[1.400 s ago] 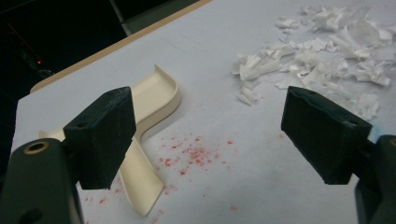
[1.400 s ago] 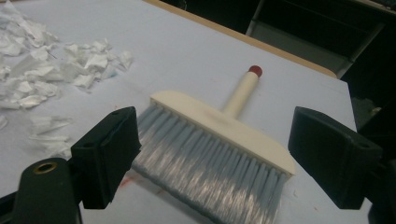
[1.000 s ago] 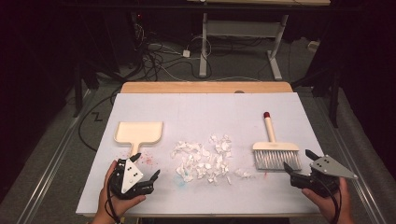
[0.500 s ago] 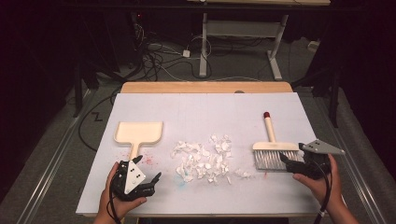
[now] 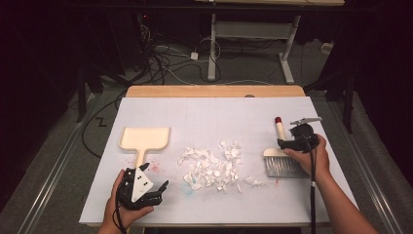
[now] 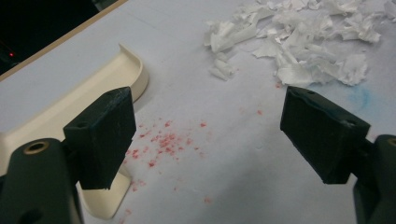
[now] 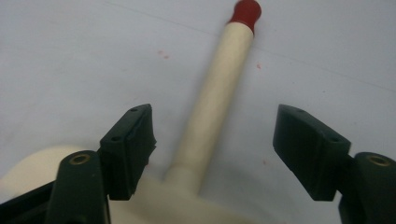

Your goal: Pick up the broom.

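A cream brush lies at the right of the white board, its red-tipped handle point(image 5: 279, 129) pointing away and its grey bristles point(image 5: 285, 168) toward me. My right gripper point(image 5: 284, 143) stands over the base of that handle. In the right gripper view the jaws straddle the handle point(image 7: 219, 88) with a gap on each side; they have just been closing, and the gripper point(image 7: 215, 126) is still open. A pile of torn white paper scraps point(image 5: 214, 165) lies mid-board. A cream dustpan point(image 5: 145, 138) lies at the left. My left gripper point(image 5: 162, 186) rests open near its handle, with nothing between the jaws point(image 6: 205, 121).
The white board point(image 5: 219, 112) covers a wooden table point(image 5: 214, 91). Red specks point(image 6: 163, 144) dot the board beside the dustpan point(image 6: 93, 88), and a faint blue smudge point(image 6: 359, 95) lies by the scraps point(image 6: 303, 42). Cables and desk legs stand on the floor beyond.
My right gripper has moved from the board's front right corner up and left to the brush handle, and its jaws have narrowed. The left gripper has stayed put.
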`<state>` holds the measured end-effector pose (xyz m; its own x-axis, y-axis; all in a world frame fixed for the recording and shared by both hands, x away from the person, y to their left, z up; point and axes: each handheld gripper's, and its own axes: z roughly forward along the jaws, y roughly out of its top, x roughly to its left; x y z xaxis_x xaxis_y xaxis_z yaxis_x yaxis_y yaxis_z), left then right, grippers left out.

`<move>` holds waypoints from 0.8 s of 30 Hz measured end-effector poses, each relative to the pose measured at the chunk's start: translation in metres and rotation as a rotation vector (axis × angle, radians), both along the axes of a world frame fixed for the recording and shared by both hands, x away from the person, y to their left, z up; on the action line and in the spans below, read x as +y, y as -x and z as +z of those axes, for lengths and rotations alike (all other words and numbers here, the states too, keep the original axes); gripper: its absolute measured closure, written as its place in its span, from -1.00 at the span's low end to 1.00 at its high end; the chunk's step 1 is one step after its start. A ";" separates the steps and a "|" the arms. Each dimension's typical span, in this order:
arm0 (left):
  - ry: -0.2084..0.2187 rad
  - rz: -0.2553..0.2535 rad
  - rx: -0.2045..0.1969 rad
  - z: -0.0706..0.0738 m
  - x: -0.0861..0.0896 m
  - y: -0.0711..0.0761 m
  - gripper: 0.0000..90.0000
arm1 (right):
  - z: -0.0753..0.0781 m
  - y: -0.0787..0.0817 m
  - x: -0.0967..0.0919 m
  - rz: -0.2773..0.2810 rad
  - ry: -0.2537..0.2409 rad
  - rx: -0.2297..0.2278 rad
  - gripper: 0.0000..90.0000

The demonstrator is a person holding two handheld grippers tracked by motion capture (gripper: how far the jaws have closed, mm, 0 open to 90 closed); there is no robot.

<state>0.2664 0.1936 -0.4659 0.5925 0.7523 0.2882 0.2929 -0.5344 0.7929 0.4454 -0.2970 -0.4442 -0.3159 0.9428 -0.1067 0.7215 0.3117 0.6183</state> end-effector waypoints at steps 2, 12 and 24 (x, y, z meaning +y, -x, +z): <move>-0.003 -0.002 -0.003 0.000 -0.001 0.001 -0.62 | -0.010 -0.016 0.003 -0.042 0.029 0.063 -0.33; 0.000 -0.008 -0.007 0.001 0.003 0.006 -0.62 | -0.007 -0.033 0.005 -0.097 -0.028 0.146 0.17; -0.014 -0.020 0.004 -0.001 -0.002 0.004 -0.62 | -0.006 -0.032 0.004 -0.072 -0.042 0.134 0.58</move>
<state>0.2625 0.1913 -0.4667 0.6089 0.7359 0.2962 0.2852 -0.5516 0.7839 0.4773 -0.2930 -0.4504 -0.2558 0.9663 -0.0277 0.8181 0.2317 0.5263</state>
